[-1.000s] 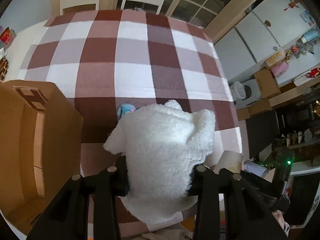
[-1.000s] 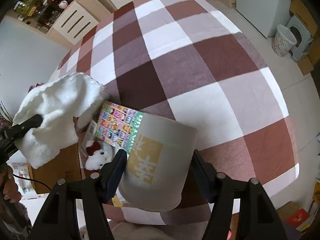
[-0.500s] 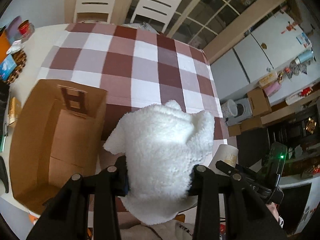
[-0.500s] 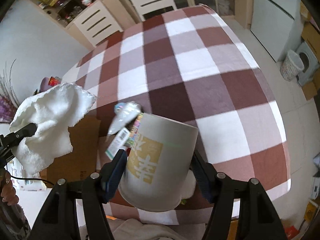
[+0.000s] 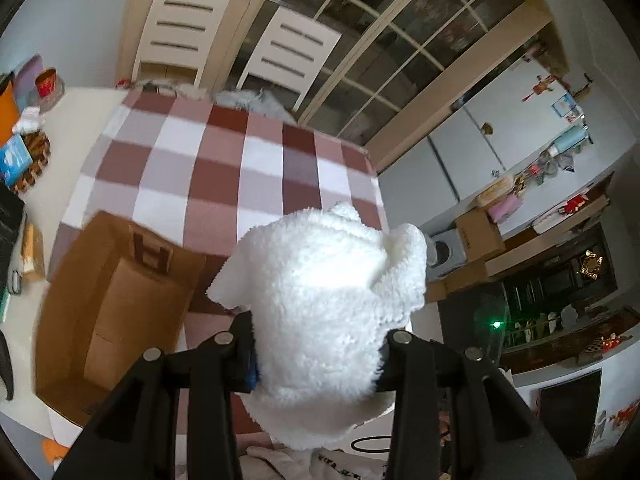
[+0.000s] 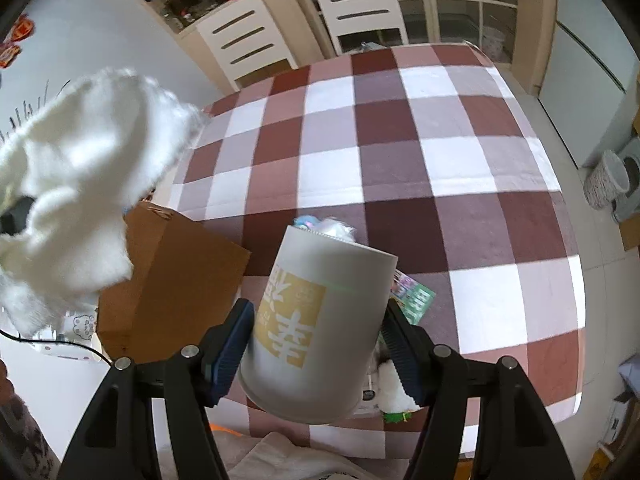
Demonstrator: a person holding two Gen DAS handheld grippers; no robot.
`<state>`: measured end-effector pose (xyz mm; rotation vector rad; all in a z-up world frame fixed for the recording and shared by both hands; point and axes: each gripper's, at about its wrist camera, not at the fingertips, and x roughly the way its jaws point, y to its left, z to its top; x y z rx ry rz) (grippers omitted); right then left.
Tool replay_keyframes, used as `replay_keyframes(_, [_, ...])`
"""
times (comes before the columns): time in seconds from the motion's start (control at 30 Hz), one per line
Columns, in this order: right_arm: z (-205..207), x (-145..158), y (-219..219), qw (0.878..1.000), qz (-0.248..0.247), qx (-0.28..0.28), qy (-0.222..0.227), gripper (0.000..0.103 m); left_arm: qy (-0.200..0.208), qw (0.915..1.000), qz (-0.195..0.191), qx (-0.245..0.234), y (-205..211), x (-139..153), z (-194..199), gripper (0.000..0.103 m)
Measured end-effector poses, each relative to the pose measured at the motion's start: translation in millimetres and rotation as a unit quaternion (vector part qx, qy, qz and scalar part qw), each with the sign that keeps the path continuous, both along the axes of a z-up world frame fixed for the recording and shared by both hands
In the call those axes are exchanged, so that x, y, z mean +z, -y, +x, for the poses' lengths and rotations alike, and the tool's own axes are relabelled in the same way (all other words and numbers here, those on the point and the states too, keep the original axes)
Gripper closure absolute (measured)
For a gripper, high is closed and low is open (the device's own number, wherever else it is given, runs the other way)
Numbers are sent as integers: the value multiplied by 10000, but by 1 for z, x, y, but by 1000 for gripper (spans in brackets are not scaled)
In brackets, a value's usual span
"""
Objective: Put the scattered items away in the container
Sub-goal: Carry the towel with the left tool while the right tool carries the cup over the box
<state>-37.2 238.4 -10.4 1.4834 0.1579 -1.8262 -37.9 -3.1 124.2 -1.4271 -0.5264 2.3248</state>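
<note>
Grippers angled downward, left gripper clamping fleece, right gripper clamping cup

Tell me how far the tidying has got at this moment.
Done: nothing shows inside the cardboard box. In hand: left gripper holds the white fluffy cloth; right gripper holds the cup. Left: sticker sheet and small toys still on the checked tablecloth.
</note>
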Motion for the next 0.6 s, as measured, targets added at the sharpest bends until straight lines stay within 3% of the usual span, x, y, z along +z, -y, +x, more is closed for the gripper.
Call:
replay_keyframes(0.23, [10,19,22,9993,-40,343,-138,36,-114,9992,-120,368,39,16,7,65])
replay_keyframes(0.6, [40,46,72,9915,-100,1268,-283,36,117,9953,-220,936,103,-5,26,65])
